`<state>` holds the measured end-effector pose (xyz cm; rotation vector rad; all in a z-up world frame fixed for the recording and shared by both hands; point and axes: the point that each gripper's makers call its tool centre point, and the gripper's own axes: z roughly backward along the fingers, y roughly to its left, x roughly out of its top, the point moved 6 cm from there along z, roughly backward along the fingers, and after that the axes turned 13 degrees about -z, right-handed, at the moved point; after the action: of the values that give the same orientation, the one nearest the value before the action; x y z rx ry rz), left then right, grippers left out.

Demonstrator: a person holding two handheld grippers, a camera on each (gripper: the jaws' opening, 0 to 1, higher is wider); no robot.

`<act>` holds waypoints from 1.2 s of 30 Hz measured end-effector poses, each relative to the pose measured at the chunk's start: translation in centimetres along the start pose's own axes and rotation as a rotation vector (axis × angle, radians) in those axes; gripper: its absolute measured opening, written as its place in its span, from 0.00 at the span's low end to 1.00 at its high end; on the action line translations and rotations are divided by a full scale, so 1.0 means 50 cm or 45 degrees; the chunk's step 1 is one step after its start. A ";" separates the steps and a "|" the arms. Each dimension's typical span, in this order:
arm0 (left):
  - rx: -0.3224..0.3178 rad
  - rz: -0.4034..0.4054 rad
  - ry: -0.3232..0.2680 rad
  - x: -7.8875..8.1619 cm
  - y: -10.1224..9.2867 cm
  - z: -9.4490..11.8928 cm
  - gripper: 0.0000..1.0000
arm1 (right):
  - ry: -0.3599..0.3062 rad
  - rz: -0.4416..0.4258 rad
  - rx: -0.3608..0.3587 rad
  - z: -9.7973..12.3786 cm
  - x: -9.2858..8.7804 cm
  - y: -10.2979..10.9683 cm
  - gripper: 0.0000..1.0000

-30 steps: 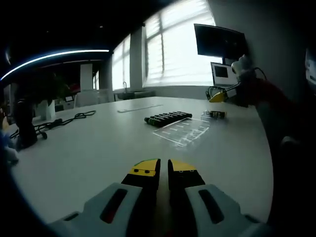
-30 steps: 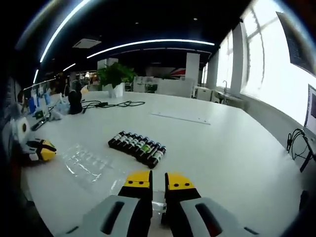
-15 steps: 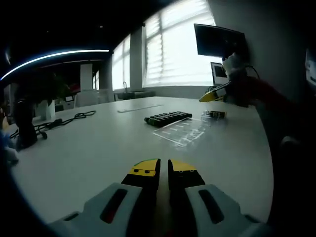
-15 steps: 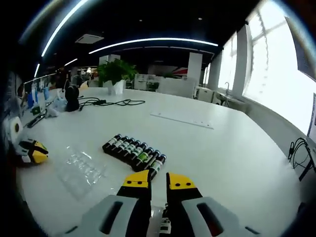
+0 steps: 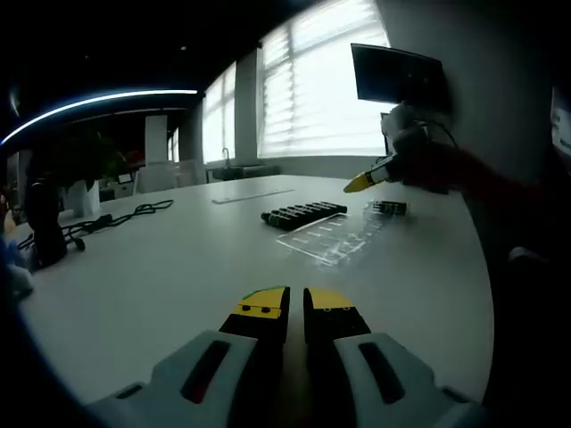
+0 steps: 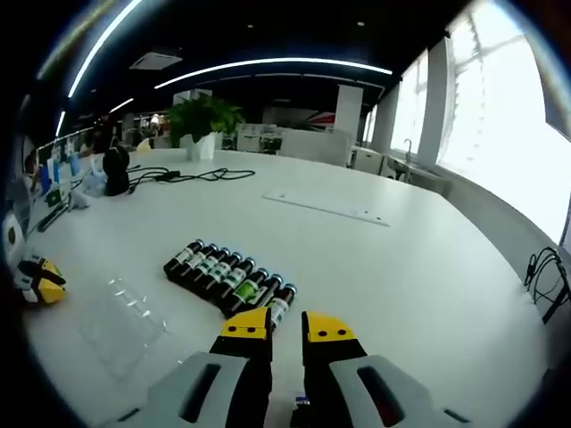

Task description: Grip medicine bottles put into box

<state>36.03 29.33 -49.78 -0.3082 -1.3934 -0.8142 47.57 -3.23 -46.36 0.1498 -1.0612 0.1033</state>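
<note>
over half a second the right gripper (image 6: pixel 285 325) has swung lower and closer to the row of medicine bottles (image 6: pixel 227 278), which now sit just past its yellow tips at about 11 o'clock, and in the left gripper view the same gripper (image 5: pixel 359 183) has slid toward 9 o'clock above the table. its jaws stand nearly together with a thin gap, and a small dark bit shows low between them, too little to name. the clear plastic box (image 6: pixel 120 312) lies flat at 9 o'clock of those tips, apart from the bottles. over on the left gripper (image 5: pixel 296 305), jaws close to shut, nothing in them, resting low over the white table (image 5: pixel 161 276). from here the bottle row sits at 12 o'clock, with the clear box just beside it, nearer the camera. black cables (image 6: pixel 192 176) trail at the far edge.
</note>
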 end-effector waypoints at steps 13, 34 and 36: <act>-0.002 0.002 -0.002 0.000 0.000 0.000 0.02 | 0.053 -0.016 0.013 -0.031 -0.006 0.004 0.09; 0.000 -0.001 0.000 -0.001 0.000 0.000 0.02 | 0.111 -0.055 0.010 -0.067 -0.018 0.008 0.10; -0.001 -0.002 0.001 -0.001 0.000 0.000 0.02 | 0.111 -0.048 0.003 -0.068 -0.018 0.007 0.10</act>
<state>36.04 29.35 -49.83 -0.3075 -1.3932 -0.8157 49.99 -2.34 -48.75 0.1660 -0.9712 0.0767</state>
